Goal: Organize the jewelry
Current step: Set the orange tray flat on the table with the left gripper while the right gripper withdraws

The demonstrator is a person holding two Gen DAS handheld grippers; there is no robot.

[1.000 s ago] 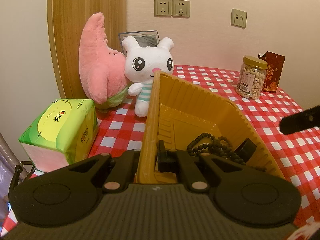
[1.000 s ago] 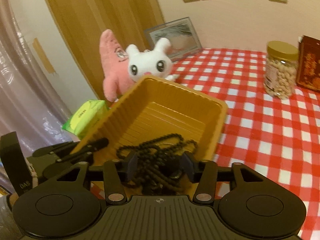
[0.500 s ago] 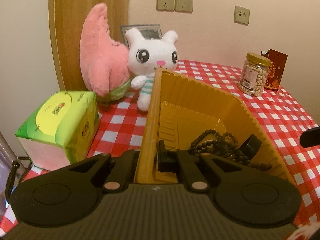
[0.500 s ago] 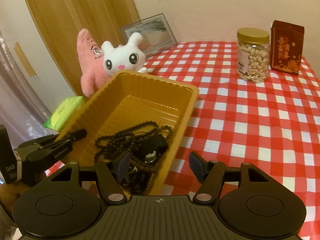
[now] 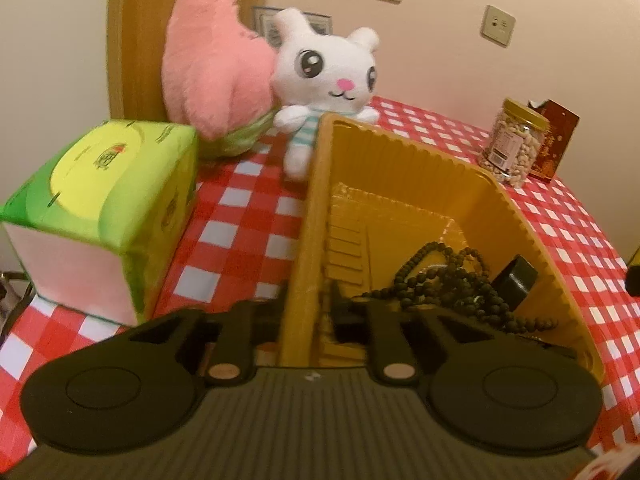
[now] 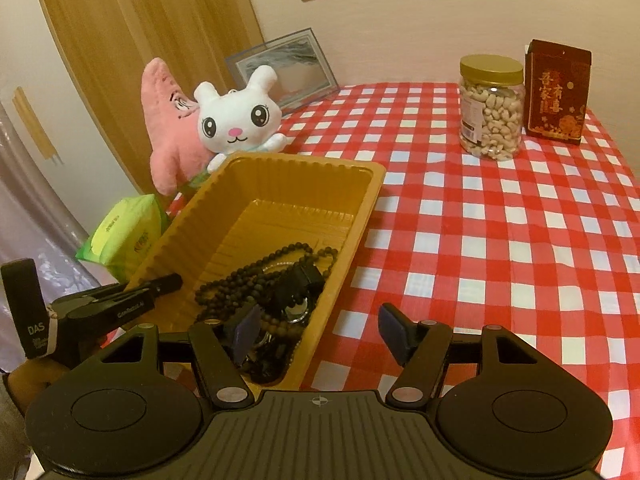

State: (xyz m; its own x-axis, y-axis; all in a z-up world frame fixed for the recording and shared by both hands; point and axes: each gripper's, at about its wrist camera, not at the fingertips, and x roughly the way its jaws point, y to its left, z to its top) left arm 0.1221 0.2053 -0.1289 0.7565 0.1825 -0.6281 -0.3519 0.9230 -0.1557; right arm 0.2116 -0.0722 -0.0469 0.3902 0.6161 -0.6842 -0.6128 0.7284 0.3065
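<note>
Your left tongs [image 5: 308, 316] straddle the yellow tray [image 5: 404, 160] wall, jaws opening, pads off it. Your right tongs [image 6: 320, 332] hang released, empty, over the tray's right rim. Black bead necklace [image 6: 256, 276] lies inside, toward 6 o'clock, on the checkered tabletop [image 6: 500, 240].

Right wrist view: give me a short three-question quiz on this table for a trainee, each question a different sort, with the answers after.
1. True or false: the bead necklace lies inside the yellow tray.
2. What stands right beside the nut jar? A. red box B. tissue pack C. photo frame
3. What colour is the soft toy next to the white rabbit?

Key: 1 true; 2 A; 3 pink.
</note>
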